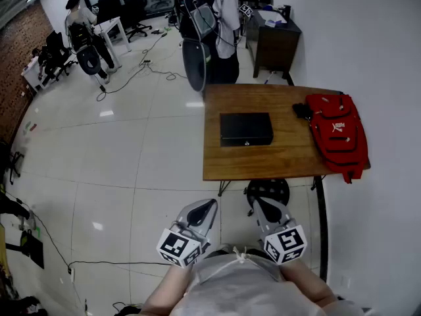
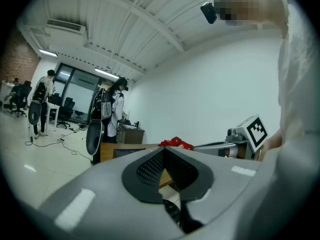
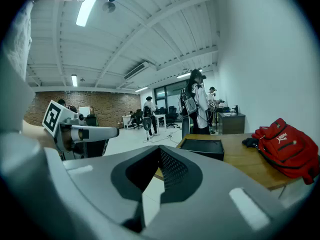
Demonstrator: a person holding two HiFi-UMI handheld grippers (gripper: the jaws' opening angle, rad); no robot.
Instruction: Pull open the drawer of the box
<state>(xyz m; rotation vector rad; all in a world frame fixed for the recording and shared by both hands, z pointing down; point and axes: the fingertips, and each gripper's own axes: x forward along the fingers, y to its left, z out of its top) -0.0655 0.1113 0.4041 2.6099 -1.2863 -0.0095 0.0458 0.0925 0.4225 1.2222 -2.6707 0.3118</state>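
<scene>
A flat black box [image 1: 246, 129] lies on the wooden table [image 1: 263, 163], its front face turned toward me and its drawer closed. It also shows low in the left gripper view as the box [image 2: 127, 152] and in the right gripper view as the box [image 3: 202, 147]. My left gripper [image 1: 209, 206] [image 2: 164, 151] and right gripper [image 1: 258, 205] [image 3: 159, 149] are held side by side close to my body, well short of the table's near edge. Both have their jaws shut with nothing between them.
A red backpack [image 1: 337, 133] lies on the table's right end. A black stool [image 1: 268, 191] stands under the near edge. Beyond the table are an office chair [image 1: 195, 63], a standing person [image 1: 223, 18] and a dark cabinet [image 1: 273, 38]. A white wall runs along the right.
</scene>
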